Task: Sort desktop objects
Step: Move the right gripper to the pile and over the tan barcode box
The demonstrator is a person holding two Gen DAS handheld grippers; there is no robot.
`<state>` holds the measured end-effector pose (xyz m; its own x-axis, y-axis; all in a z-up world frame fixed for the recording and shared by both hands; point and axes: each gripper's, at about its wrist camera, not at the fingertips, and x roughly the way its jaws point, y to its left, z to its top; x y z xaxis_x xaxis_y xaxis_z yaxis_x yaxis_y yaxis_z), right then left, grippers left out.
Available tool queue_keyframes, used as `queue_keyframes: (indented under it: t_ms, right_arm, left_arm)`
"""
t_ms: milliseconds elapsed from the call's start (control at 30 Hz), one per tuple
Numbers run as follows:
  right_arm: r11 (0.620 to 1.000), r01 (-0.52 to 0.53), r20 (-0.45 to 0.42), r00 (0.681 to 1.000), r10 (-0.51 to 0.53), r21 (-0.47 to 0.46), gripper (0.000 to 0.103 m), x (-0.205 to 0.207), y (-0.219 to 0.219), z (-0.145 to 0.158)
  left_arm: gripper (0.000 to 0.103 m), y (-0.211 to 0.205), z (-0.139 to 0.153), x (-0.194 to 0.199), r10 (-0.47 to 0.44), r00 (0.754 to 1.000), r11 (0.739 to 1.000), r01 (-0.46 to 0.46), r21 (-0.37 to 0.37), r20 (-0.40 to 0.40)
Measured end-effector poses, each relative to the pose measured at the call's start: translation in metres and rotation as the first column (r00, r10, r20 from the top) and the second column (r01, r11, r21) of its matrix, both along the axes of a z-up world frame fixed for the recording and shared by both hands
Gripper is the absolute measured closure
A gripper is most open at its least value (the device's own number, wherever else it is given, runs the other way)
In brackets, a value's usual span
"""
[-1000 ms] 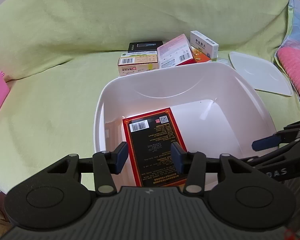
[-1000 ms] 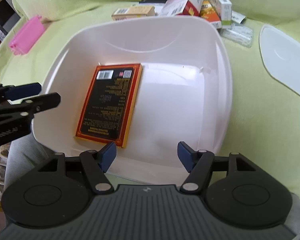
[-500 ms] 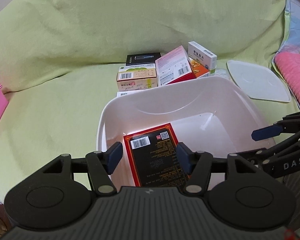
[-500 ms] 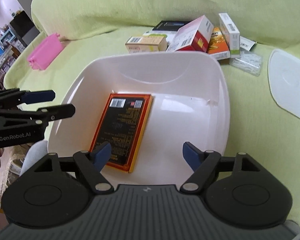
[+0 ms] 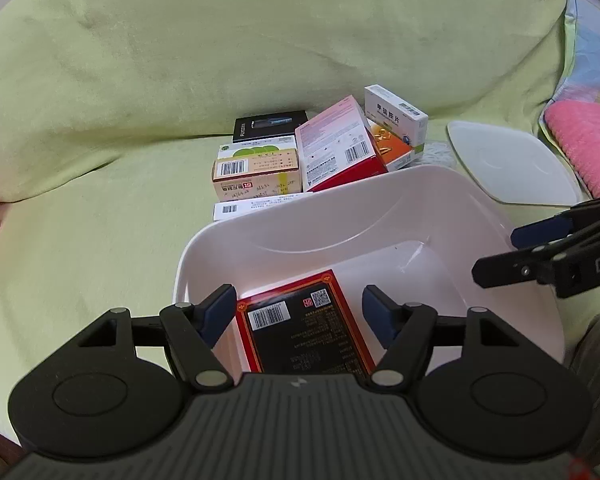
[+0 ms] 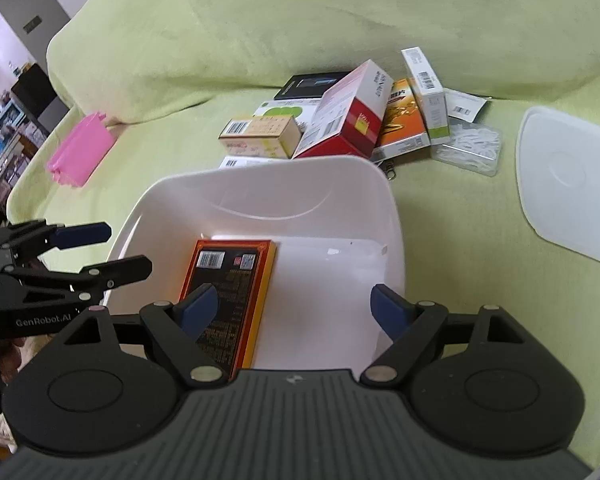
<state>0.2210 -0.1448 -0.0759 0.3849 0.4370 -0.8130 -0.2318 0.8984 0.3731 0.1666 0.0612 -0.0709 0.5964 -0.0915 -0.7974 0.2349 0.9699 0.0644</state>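
A white plastic tub sits on a green cloth-covered seat. Flat on its floor lies a black box with a red border. Behind the tub is a heap of several boxes: a pink and red one, a beige one, a white and green one and a black one. My left gripper hangs open above the tub's near side. My right gripper is open too, over the tub, holding nothing.
The tub's white lid lies to the right on the cloth. A clear case of small white items rests beside the boxes. A pink object lies far left, a pink knitted thing far right.
Both grippers have pulled back and up from the tub, so more of the box heap shows. The left jaws have spread wider. The red-bordered box stays on the tub floor.
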Motion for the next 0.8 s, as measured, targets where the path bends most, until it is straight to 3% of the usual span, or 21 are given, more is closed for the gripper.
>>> queue_keyframes:
  t_ms: [367, 800]
  right_arm:
    - [1.000, -0.018, 0.015, 1.000, 0.018, 0.025, 0.021, 0.019, 0.005, -0.001]
    - [0.991, -0.129, 0.109, 0.985, 0.131, -0.028, 0.021, 0.061, 0.034, 0.014]
  left_arm:
    - [0.033, 0.010, 0.001, 0.011, 0.000, 1.000, 1.000, -0.001, 0.004, 0.026]
    - [0.033, 0.057, 0.012, 0.045, 0.048, 0.994, 0.998, -0.051, 0.034, 0.097]
